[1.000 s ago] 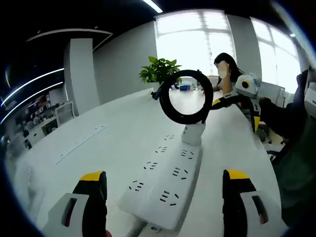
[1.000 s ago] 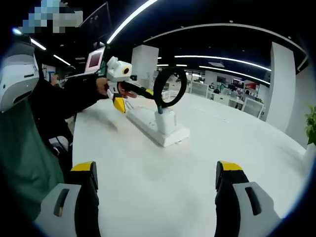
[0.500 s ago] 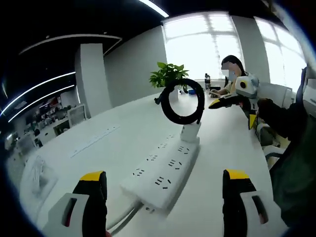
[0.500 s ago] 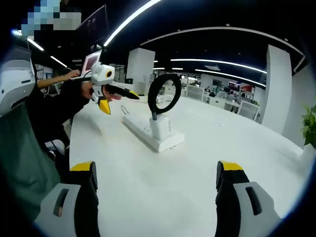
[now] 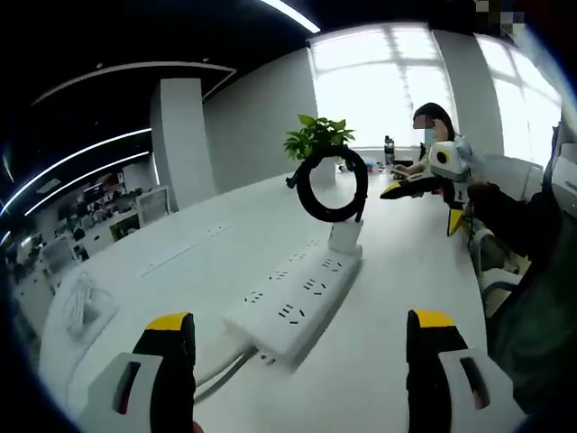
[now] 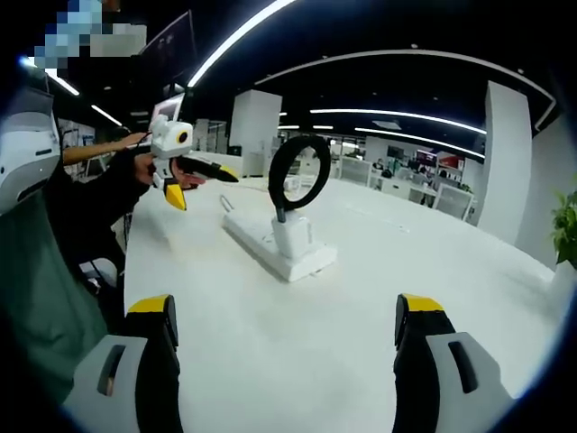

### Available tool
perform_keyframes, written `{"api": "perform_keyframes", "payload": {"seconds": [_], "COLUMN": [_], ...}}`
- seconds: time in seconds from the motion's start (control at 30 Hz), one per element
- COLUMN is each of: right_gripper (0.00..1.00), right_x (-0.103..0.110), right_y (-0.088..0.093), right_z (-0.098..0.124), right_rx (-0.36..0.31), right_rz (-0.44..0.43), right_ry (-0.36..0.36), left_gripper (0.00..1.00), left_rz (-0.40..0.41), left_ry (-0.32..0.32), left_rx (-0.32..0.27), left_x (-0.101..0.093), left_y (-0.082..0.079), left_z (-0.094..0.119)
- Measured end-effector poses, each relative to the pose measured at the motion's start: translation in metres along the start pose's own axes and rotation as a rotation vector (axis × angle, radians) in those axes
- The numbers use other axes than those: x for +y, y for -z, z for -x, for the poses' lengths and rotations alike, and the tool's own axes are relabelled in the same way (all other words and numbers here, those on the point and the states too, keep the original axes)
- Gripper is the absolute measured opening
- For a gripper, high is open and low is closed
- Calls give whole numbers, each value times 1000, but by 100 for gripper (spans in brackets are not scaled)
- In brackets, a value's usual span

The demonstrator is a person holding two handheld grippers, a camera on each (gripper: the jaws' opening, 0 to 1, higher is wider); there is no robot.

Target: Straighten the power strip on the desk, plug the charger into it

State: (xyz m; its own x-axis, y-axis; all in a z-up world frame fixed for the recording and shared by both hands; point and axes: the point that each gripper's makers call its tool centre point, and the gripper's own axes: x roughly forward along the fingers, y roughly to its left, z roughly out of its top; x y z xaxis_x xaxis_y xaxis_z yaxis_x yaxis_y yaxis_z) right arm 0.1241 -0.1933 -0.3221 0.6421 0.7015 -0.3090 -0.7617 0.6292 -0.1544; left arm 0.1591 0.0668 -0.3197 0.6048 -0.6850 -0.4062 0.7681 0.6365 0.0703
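Both claws have drawn back from the power strip (image 5: pixel 297 307), which now sits smaller in each view. In the left gripper view the left claw (image 5: pixel 297 361) is released, its 2 yellow-tipped jaws wide apart above the white bench (image 5: pixel 180 271), holding nothing. The strip lies straight between them, running away from the camera, its cable (image 5: pixel 216 374) trailing off the near end. At the far end the white charger (image 5: pixel 344 236) stands plugged in, its black cord (image 5: pixel 329 185) coiled in a ring above it. The right claw (image 5: pixel 424 189) hangs to the right of the charger, apart from it. In the right gripper view the right claw (image 6: pixel 284 361) is likewise released and holds nothing; the left claw (image 6: pixel 194 180) hovers left of the strip (image 6: pixel 275 248)
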Motion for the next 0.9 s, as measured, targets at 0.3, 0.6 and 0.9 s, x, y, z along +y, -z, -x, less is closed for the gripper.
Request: {"api": "perform_keyframes", "payload": {"seconds": [0.3,0.6,0.9], "right_gripper": [100,100,100], "right_x": [0,-6,-8], "right_y": [-2,-9,-11], "right_z": [-3,-7,-10], "right_rx": [-7,-43,-44], "right_rz": [-11,-56,-67], "right_ry": [-3,12,18], "left_gripper": [99,99,99], "left_rz": [-25,-14,6], "left_ry": [-37,-54,-91], "left_rx": [-25,-43,-53], "left_x": [0,-3,5], "left_y": [-2,4,9], "left_z": [8,20,34]}}
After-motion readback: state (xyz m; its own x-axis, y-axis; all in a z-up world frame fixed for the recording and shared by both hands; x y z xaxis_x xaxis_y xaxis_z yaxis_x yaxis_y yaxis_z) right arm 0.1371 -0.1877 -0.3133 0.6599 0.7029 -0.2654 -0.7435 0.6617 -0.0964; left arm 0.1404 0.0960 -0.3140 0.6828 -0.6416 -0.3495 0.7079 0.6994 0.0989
